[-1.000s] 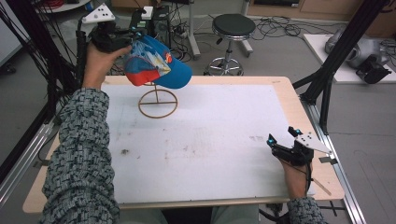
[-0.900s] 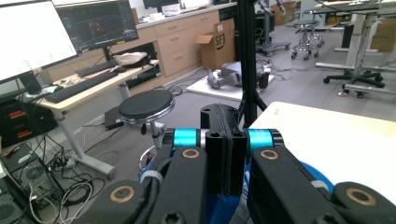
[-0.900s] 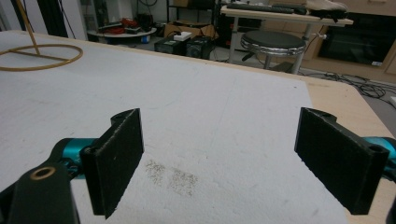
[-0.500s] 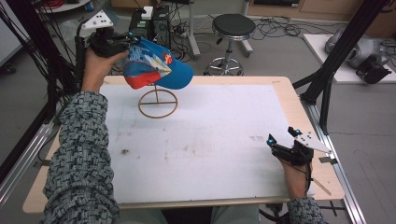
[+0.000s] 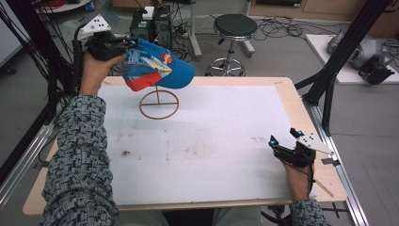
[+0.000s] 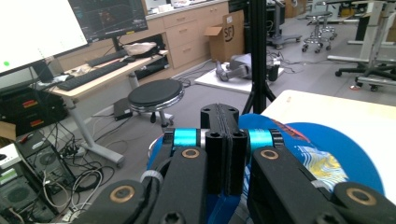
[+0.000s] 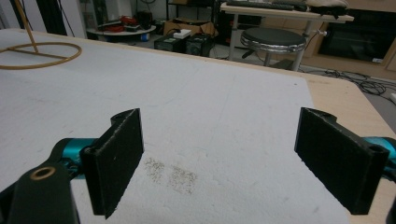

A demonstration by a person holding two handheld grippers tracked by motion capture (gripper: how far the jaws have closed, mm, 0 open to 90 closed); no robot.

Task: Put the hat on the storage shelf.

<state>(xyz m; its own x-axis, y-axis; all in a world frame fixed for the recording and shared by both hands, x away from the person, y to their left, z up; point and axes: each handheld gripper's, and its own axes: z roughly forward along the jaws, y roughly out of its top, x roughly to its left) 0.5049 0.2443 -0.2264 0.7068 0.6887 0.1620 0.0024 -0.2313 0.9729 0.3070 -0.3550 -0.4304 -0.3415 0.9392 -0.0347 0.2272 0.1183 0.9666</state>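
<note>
Left gripper (image 5: 123,43) is raised over the far-left corner of the table (image 5: 282,89), jaws pinched tight on the back edge of a blue cap (image 5: 157,69). In the left gripper view the pads (image 6: 226,154) meet with no gap and blue fabric shows right behind them, so it's holding the cap, not just touching it.

Cap sits atop a thin wire stand (image 5: 159,103) with a ring base; the post is mostly hidden under the crown. Can't tell whether the cap's weight is on the stand or on the gripper. Brim points toward table centre, tilted slightly down.

Right gripper (image 5: 282,148) rests low at the near-right edge, well apart from the cap. Its own view shows the 2 jaws spread wide with nothing but white mat (image 5: 211,141) between them.

Handling, my read:
- Cap is light and soft. The crown will fold and sag from a 1-point pinch; the brim is the only stiff part.
- Fabric is grippy enough and not fragile. Slip risk is low, swing risk is higher.
- Best hold is the brim edge or the rear band seam, where the cloth is doubled.
- The stand looks light and tippy; a snagged crown could drag it over. A straight-up lift looks safest.
- The free gripper could steady the brim if the cap droops.
</note>
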